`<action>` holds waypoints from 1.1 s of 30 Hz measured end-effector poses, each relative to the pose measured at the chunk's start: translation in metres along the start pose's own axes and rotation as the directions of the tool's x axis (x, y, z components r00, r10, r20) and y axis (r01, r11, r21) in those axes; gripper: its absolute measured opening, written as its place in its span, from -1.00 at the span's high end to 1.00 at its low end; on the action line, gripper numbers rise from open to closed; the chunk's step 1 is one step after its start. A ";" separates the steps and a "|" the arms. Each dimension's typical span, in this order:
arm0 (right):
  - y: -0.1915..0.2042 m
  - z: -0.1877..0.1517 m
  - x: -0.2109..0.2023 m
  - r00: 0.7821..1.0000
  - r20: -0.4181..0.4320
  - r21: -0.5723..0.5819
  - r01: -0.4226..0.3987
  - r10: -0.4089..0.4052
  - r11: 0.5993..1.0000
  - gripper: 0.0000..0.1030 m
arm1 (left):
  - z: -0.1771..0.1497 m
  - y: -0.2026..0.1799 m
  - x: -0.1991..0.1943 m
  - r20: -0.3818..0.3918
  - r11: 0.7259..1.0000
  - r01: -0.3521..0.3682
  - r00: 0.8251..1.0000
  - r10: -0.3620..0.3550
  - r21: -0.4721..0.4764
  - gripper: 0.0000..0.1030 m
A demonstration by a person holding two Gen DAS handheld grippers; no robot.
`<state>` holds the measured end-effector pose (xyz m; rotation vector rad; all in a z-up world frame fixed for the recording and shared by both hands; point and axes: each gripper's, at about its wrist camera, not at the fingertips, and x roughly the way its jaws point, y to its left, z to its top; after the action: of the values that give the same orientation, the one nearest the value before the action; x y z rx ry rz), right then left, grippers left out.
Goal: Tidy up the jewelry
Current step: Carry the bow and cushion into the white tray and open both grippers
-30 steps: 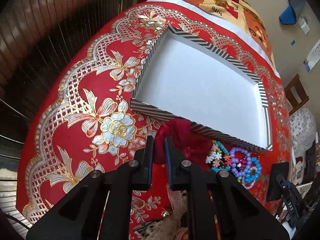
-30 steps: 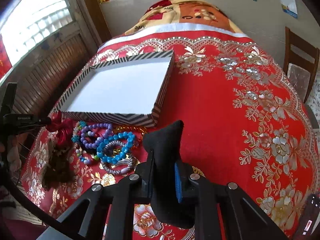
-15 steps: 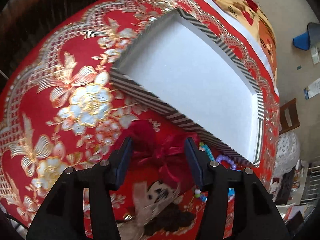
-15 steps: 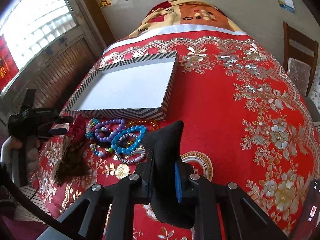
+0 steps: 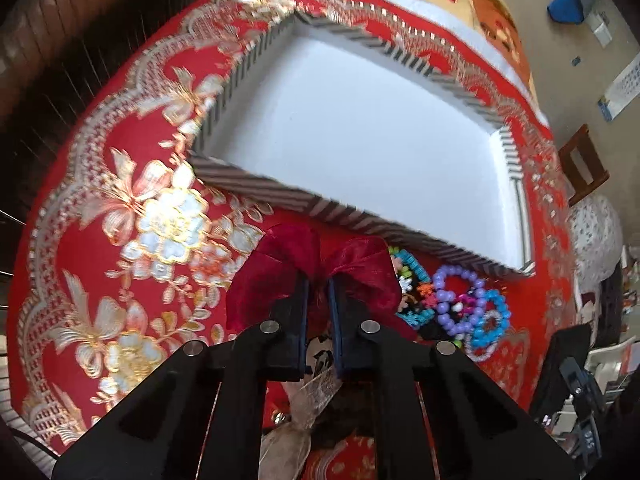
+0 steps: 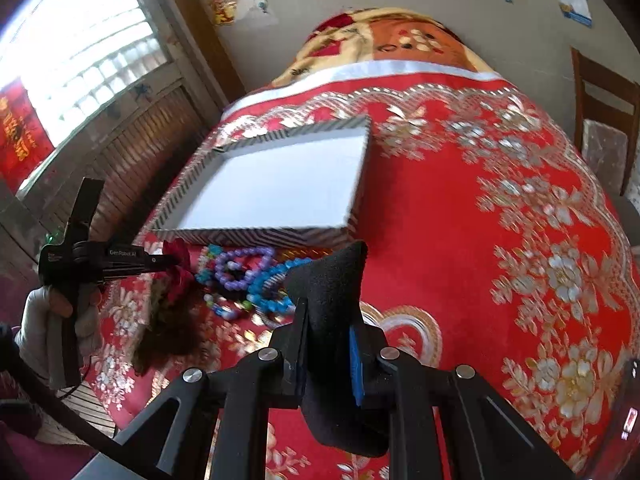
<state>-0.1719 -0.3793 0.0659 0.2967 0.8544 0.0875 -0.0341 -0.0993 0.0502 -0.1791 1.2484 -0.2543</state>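
A dark red ribbon bow (image 5: 280, 264) lies on the red tablecloth just in front of the striped box's near wall (image 5: 256, 188); the box's white inside is bare. My left gripper (image 5: 318, 280) is shut on the bow's middle knot; the right wrist view shows the same gripper (image 6: 172, 258) from the side with the bow (image 6: 178, 250) at its tips. A heap of beaded bracelets (image 5: 460, 304), purple, blue and turquoise, lies right of the bow. My right gripper (image 6: 328, 308) is shut on a black soft cloth piece (image 6: 332, 276) above the table, beside the bracelets (image 6: 240, 272).
A brown hairpiece (image 6: 168, 336) with pale ribbon lies under the bow, near the table's front edge. A gloved hand (image 6: 40, 320) holds the left gripper. A wooden chair (image 6: 604, 120) stands at the right. A patterned blanket (image 6: 392, 44) covers the far end.
The left gripper opened around the red bow, then closed on its knot. The right gripper drifted up slightly, still holding the black cloth.
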 end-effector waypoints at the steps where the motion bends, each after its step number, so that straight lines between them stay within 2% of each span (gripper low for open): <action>1: 0.005 0.005 0.000 1.000 0.006 -0.013 -0.011 0.011 1.000 0.69 | 0.002 0.002 -0.008 0.012 1.000 0.007 1.000 -0.007 -0.003 0.85; 6: 0.025 0.031 0.004 0.998 0.034 -0.052 -0.044 0.046 0.998 0.70 | 0.028 0.001 -0.045 0.099 1.000 0.025 0.995 -0.026 0.010 0.85; 11: 0.034 0.069 0.020 0.997 0.056 -0.043 -0.045 0.047 0.998 0.70 | 0.063 -0.006 -0.048 0.149 0.999 0.003 0.989 -0.009 0.041 0.85; 14: 0.033 0.093 0.044 0.998 0.037 -0.004 -0.049 0.049 0.999 0.69 | 0.079 -0.008 -0.037 0.143 0.998 -0.018 0.990 0.009 0.065 0.85; 16: 0.030 0.102 0.058 0.998 0.024 0.031 -0.058 0.057 0.998 0.69 | 0.087 -0.011 -0.023 0.116 0.996 -0.030 0.993 0.019 0.089 0.85; 20: 0.019 0.118 0.095 0.998 -0.002 0.102 -0.057 0.058 0.993 0.69 | 0.098 -0.010 0.001 0.114 0.991 -0.072 0.992 0.059 0.114 0.85; 28: -0.010 0.121 0.150 0.998 -0.066 0.217 0.011 0.003 0.976 0.69 | 0.109 0.000 0.042 0.073 0.983 -0.132 0.990 0.124 0.128 0.85; 30: -0.016 0.118 0.162 0.995 -0.101 0.224 0.035 -0.012 0.974 0.69 | 0.110 0.000 0.048 0.073 0.982 -0.140 0.989 0.131 0.129 0.80; 33: -0.024 0.113 0.169 0.993 -0.117 0.246 0.046 -0.018 0.968 0.69 | 0.109 -0.001 0.051 0.076 0.984 -0.123 0.991 0.114 0.129 0.48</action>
<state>0.0232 -0.3944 0.0059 0.5163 0.9848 -0.0339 0.0849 -0.1155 0.0378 0.0026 1.1656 -0.2261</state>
